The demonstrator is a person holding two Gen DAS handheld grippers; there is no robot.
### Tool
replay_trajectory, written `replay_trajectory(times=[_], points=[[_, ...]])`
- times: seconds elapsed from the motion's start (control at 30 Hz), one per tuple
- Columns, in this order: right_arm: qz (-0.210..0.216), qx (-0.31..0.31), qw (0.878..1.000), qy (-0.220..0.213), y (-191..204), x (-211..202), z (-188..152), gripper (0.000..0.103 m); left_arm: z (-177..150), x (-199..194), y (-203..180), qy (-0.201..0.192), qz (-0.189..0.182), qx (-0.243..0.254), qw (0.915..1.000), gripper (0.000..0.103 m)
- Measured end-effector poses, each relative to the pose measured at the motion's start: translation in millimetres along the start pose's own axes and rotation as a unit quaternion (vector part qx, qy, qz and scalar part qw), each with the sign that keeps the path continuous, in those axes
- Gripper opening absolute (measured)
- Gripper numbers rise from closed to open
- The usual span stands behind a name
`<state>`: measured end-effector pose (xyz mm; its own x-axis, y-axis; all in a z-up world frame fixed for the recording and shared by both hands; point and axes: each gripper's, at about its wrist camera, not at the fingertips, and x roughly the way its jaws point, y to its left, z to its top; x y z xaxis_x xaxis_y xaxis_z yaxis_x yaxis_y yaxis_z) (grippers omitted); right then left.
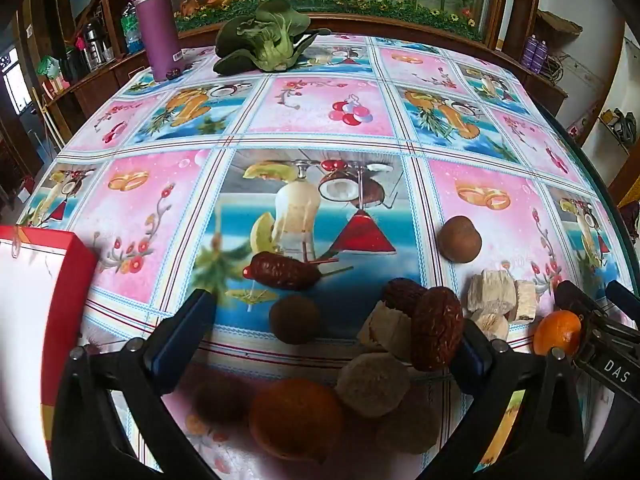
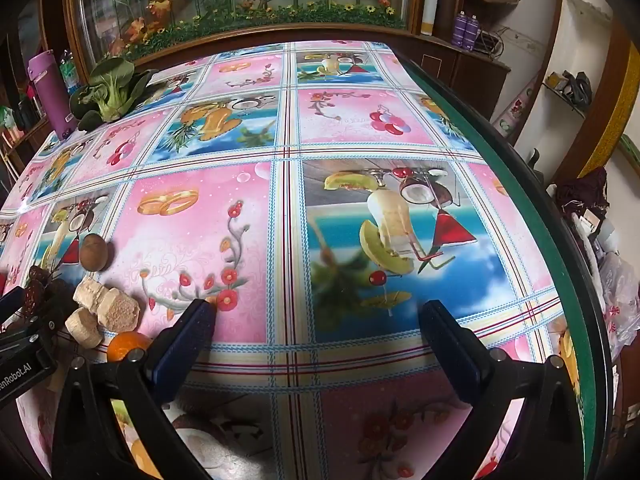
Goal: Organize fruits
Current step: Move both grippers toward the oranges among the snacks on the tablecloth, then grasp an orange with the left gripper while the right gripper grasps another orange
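In the left wrist view my left gripper stands open, tilted down over a loose heap of fruit on the patterned tablecloth. In the heap lie wrinkled red dates, one apart, brown round fruits, a big orange and pale chunks; nothing is gripped. More pale chunks, a brown fruit and a small orange lie to the right. My right gripper is open over bare cloth, the small orange and chunks to its left.
A red and white box stands at the left edge. A purple bottle and a bok choy sit at the far side. The table's green rim curves along the right, with clutter and a plastic bag beyond.
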<state>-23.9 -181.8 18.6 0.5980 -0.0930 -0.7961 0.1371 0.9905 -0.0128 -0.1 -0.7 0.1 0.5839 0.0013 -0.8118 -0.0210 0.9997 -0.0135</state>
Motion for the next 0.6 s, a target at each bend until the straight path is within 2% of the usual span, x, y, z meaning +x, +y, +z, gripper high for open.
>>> replay_trajectory(times=[0.33,0.47,0.57,0.6], points=[[0.0,0.0,1.0,0.001,-1,1,1,0.103,4,1,-1,0.0,0.0,0.0,1.0,0.103],[0.031,-0.018,0.999,0.019,-10,2,3,0.102,4,1,0,0.001,-0.002,0.002,1.0,0.103],[0.071,0.017,0.997,-0.041,-26,-27,-1,0.101,-5,-11,4,0.014,-0.035,0.038,0.9985,0.103],[0.087,0.018,0.994,-0.059,-29,-40,-4,0.102,-9,-23,8,0.002,-0.04,0.036,0.9985,0.103]])
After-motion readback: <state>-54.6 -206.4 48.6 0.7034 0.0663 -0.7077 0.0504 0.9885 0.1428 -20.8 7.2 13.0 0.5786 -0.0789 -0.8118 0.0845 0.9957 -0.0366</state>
